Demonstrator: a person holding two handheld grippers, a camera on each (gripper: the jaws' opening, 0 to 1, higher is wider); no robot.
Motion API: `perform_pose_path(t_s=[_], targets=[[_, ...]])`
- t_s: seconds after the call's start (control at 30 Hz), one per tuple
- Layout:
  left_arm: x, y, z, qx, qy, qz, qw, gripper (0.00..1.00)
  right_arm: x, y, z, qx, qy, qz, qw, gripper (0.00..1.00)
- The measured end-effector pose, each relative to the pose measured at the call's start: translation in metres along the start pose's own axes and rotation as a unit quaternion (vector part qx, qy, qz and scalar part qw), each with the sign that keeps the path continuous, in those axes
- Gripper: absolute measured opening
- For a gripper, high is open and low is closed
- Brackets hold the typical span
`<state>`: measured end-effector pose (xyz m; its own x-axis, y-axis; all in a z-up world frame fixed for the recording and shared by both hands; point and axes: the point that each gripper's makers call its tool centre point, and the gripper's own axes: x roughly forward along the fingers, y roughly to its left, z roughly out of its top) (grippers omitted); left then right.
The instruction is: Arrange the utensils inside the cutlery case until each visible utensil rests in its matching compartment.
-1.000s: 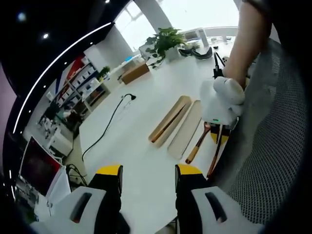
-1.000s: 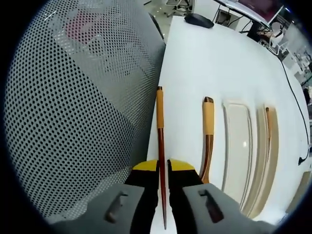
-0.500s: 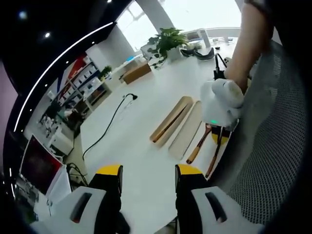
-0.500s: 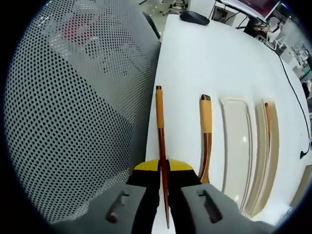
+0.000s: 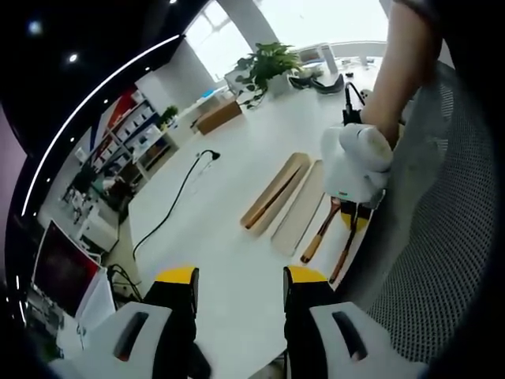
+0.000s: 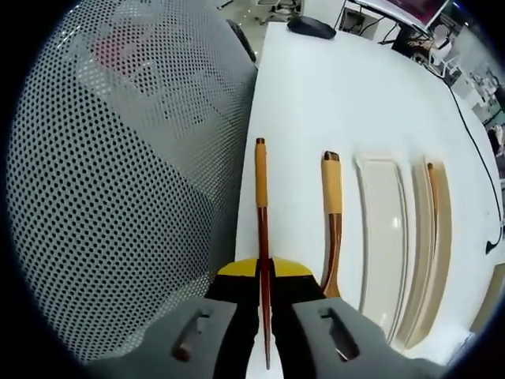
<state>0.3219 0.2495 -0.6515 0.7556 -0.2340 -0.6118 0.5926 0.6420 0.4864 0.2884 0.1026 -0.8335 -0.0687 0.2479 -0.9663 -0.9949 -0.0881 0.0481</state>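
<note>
- Cutlery case [image 6: 384,237] in two long open halves on white table [image 6: 316,95], side by side; wide shallow half bare inside, narrow half [image 6: 436,237] with one thin brown stick [image 6: 432,197] lying along it.
- Right gripper [image 6: 263,272] clamped shut on slim wooden utensil [image 6: 260,197] with yellow band, near table edge beside mesh chair back [image 6: 118,174].
- Second wooden utensil [image 6: 332,213] flat on table, between held one and case, outside any compartment.
- Left gripper [image 5: 240,276] wide open, holding nothing, above table.
</note>
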Motion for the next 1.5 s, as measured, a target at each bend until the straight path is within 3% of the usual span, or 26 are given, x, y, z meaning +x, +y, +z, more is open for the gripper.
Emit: perform_pose_path(t_s=[0.17,0.43,0.63,1.07,1.23,1.5], targets=[[0.0,0.0,0.0,0.0,0.0,0.001,1.0,0.44,-0.001,0.0,-0.003,0.008,-0.005,-0.002,1.0,0.0],[0.0,0.0,0.0,0.001,0.002,-0.001,1.0,0.44,-0.004,-0.006,-0.012,0.02,0.016,-0.007,0.9997,0.0],[0.0,-0.001,0.0,0.003,0.002,-0.001,1.0,0.44,-0.003,-0.004,-0.012,-0.025,0.034,-0.02,0.9989,0.01],[-0.002,0.003,0.003,0.004,-0.007,0.007,0.9999,0.41,-0.002,-0.003,-0.011,-0.071,0.069,-0.035,0.9945,0.01],[-0.001,0.001,0.001,0.01,-0.002,0.003,0.9999,0.41,-0.002,-0.003,-0.011,-0.066,0.082,-0.031,0.994,0.01],[-0.001,0.0,0.002,0.008,-0.004,0.002,1.0,0.41,-0.002,-0.004,-0.011,-0.064,0.076,-0.025,0.9947,0.01]])
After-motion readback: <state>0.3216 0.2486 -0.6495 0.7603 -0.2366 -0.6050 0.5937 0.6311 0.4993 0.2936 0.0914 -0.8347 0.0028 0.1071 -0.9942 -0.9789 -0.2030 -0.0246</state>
